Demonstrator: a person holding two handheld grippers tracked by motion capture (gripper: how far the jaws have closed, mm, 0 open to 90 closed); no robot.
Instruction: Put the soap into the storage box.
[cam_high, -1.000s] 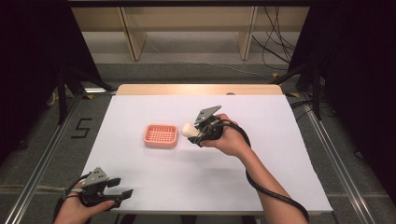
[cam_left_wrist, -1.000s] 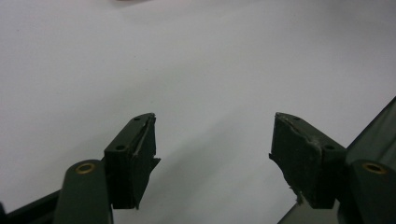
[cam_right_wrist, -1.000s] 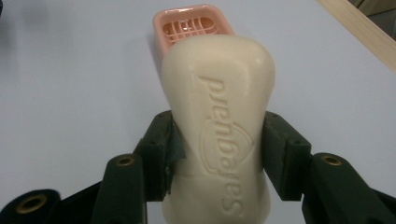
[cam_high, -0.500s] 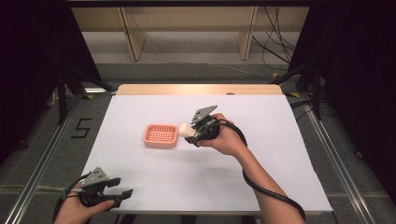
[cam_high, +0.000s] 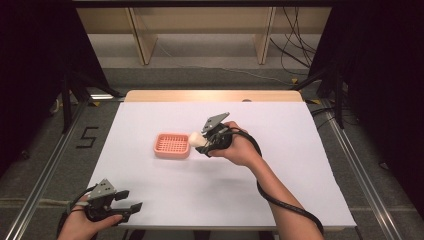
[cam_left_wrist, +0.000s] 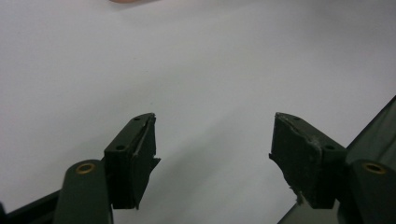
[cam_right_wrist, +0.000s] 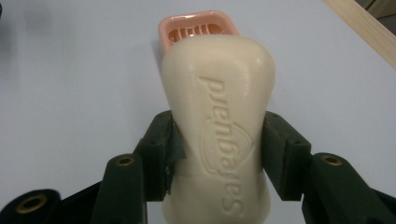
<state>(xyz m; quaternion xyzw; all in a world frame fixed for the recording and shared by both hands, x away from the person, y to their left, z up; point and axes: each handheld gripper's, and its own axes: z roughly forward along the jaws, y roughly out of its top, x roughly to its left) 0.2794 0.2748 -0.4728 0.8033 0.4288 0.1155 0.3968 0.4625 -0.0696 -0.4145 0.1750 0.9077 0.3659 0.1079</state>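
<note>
A cream bar of soap (cam_right_wrist: 219, 121) with embossed lettering is clamped between the jaws of my right gripper (cam_right_wrist: 217, 154), which is shut on it. From above, the soap (cam_high: 196, 139) hangs just right of a pink slotted soap dish (cam_high: 172, 145) on the white table, and my right gripper (cam_high: 202, 141) points left toward the dish. The dish's far rim (cam_right_wrist: 196, 25) peeks out beyond the soap. My left gripper (cam_high: 129, 201) rests at the table's front left corner, open, with only bare white table between its jaws (cam_left_wrist: 212, 149).
The white sheet (cam_high: 280, 165) covers the table, with a wooden strip (cam_high: 215, 96) along its far edge. Metal rails run beside the table on both sides. A black cable (cam_high: 280, 200) trails from my right gripper along the forearm.
My right gripper has carried the soap a little leftward and lower, closer to the pink dish. The left gripper has stayed put.
</note>
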